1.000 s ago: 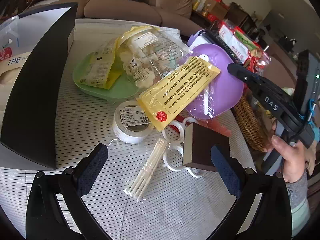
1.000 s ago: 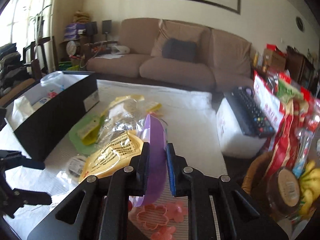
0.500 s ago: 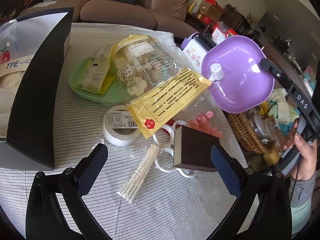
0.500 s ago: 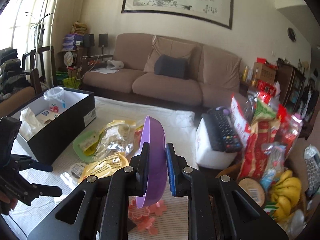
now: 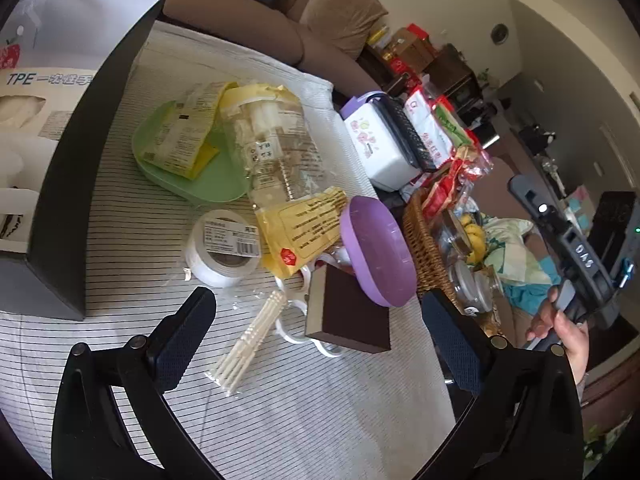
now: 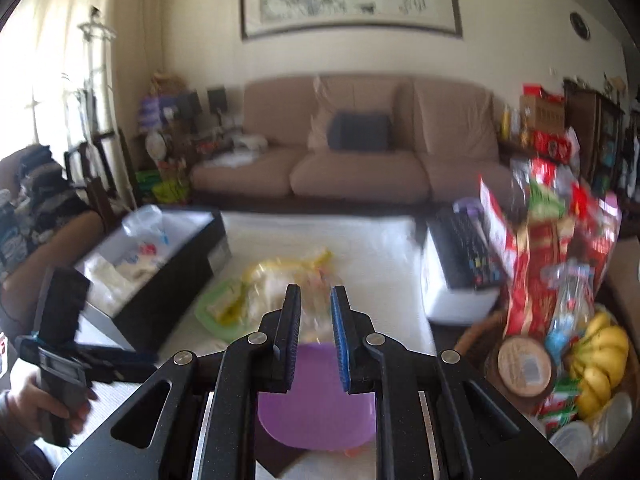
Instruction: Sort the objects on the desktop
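Lying below the right hand-held gripper (image 6: pixel 314 312), purple dish (image 6: pixel 316 412), jaws slightly parted, gripping nothing

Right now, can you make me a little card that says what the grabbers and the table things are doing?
Left gripper: open, empty
Right gripper: jaws slightly apart, nothing between them
Purple bowl: tilted on the clutter, beside the basket
Green plate: under packets
Tape: in front of the plate
Brown block: touching the bowl
Black box: left side of the table
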### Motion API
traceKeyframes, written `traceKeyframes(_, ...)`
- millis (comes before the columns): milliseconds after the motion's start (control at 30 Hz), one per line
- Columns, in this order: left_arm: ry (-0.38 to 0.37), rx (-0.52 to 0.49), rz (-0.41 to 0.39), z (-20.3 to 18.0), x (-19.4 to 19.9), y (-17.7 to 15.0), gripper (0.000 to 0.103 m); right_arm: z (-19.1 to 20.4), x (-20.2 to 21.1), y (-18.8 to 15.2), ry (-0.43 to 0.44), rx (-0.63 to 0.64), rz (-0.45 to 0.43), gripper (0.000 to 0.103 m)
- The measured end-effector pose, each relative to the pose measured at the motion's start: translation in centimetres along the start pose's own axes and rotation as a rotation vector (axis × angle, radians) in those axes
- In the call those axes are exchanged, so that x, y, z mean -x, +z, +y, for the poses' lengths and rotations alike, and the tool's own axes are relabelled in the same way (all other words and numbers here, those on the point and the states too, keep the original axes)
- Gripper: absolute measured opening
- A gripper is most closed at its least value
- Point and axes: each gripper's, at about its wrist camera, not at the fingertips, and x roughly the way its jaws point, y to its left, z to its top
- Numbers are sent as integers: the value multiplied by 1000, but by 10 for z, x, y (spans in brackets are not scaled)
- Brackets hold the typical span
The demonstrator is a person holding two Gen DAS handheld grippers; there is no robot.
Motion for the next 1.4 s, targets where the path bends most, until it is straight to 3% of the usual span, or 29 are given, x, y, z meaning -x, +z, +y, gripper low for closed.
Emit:
traceKeyframes(33, 12, 2, 3, 3, 1, 0, 103, -5, -18, -8, -12, -19, 70, 25)
traceKeyframes(67, 22, 2, 9, 4, 0, -1, 103, -11, -33, -16, -26, -38, 128, 42)
traceKeyframes(133, 24, 1, 21, 5, -1, -3, 103, -23, -63, -34, -22, -86, 235, 52)
traceKeyframes(233, 18, -8, 39, 1, -6, -4, 103, -36, -95, -59, -46, -134, 346, 52)
traceKeyframes(333, 19, -26, 55, -7, -15, -5, 103, -43, -111, -71, -68, -152, 400, 53)
traceKeyframes(400, 26, -37, 72, -12, -22, -7, 103, -49, -116, -75, -26, -197, 409, 53)
traceKeyframes(433, 30, -42, 80, -14, -26, -8, 103, -52, -118, -76, 10, -231, 405, 49)
traceKeyframes(467, 33, -47, 90, -15, -30, -10, 103, -54, -118, -78, 33, -256, 398, 27)
traceKeyframes(500, 39, -51, 100, -16, -34, -11, 103, -55, -118, -78, 57, -273, 388, 13)
traceKeyframes(533, 49, -54, 110, -16, -37, -13, 103, -54, -117, -77, 87, -282, 380, 8)
traceKeyframes(667, 111, -32, 150, -7, -46, -19, 103, -31, -113, -73, 217, -248, 381, 9)
traceKeyframes(767, 87, 28, 161, 9, -46, -20, 103, -6, -113, -72, 344, -220, 406, 9)
traceKeyframes(867, 90, 44, 164, 17, -41, -20, 102, 21, -119, -75, 457, -182, 482, 10)
traceKeyframes(967, 160, -5, 163, 13, -32, -23, 101, 51, -122, -86, 572, -90, 601, 12)
traceKeyframes(1000, 181, -31, 155, 9, -29, -23, 101, 56, -123, -88, 567, -65, 619, 12)
traceKeyframes(1067, 225, -67, 137, 5, -24, -26, 101, 56, -123, -85, 521, -62, 603, 31)
traceKeyframes(1167, 216, -66, 133, 4, -23, -25, 101, 31, -120, -68, 408, -165, 476, 53)
traceKeyframes(1267, 216, -71, 133, 3, -25, -22, 101, 3, -122, -51, 231, -240, 340, 62)
traceKeyframes(1333, 209, -77, 135, 1, -25, -22, 101, -16, -131, -47, 176, -306, 274, 64)
traceKeyframes(1400, 199, -77, 136, 1, -25, -22, 101, -33, -150, -45, 136, -360, 264, 69)
